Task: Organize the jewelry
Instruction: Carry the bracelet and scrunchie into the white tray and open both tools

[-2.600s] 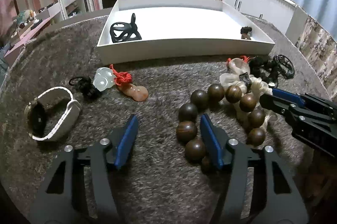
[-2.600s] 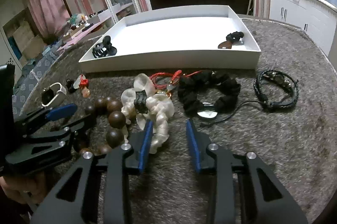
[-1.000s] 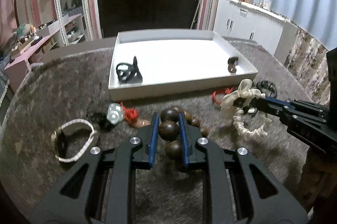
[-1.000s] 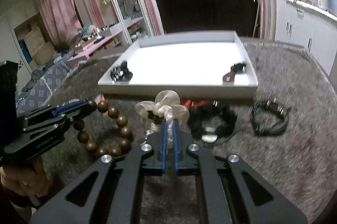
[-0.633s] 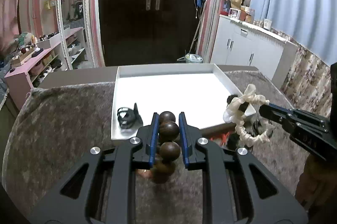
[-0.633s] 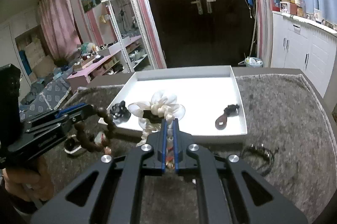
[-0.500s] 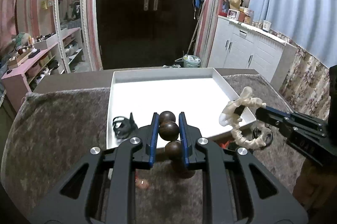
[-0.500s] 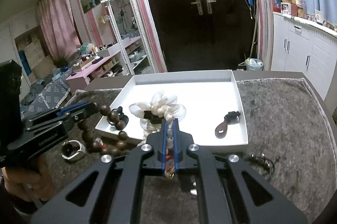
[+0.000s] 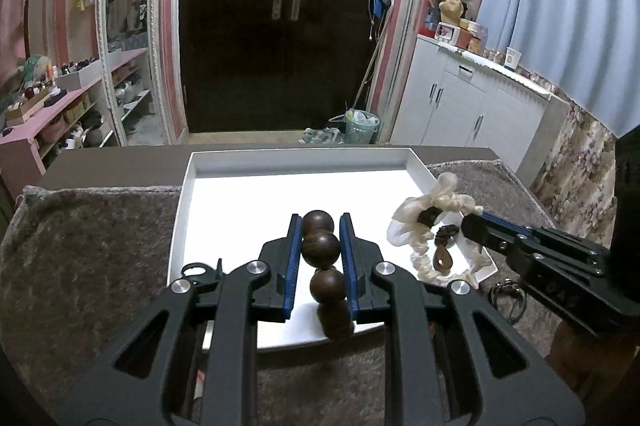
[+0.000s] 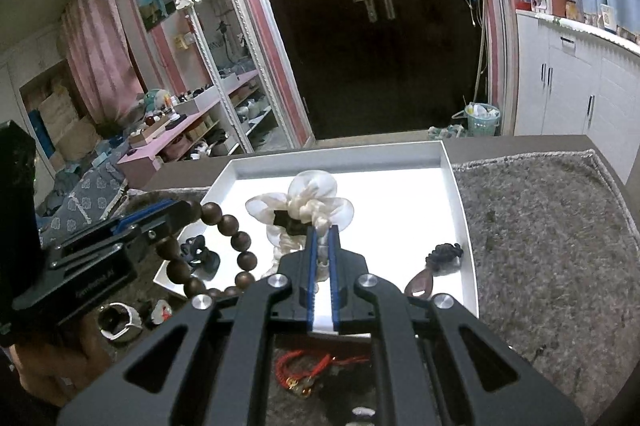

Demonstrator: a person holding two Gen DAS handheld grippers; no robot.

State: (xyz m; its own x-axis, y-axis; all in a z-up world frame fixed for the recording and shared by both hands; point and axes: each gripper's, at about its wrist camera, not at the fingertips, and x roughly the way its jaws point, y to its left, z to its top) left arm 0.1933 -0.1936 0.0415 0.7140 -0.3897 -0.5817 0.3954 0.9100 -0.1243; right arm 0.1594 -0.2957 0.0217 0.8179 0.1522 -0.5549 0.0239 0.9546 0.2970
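Left tool [image 9: 320,238] clamped on bead bracelet [image 9: 320,246] (lower beads hidden), right tool [image 10: 323,238] pinching cream scrunchie [image 10: 304,205]

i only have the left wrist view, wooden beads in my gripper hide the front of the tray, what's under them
Observer: In the right wrist view the wooden bead bracelet hangs as an open loop from the left gripper, above the near left corner of the white tray.
Operator: anything in that corner already
Observer: Yes, a black hair claw lies in the tray there, seen through the loop.
Operator: what's left on the mat
Observer: A red cord bracelet lies on the grey mat below the right gripper, and a white-strapped watch lies left of the tray.
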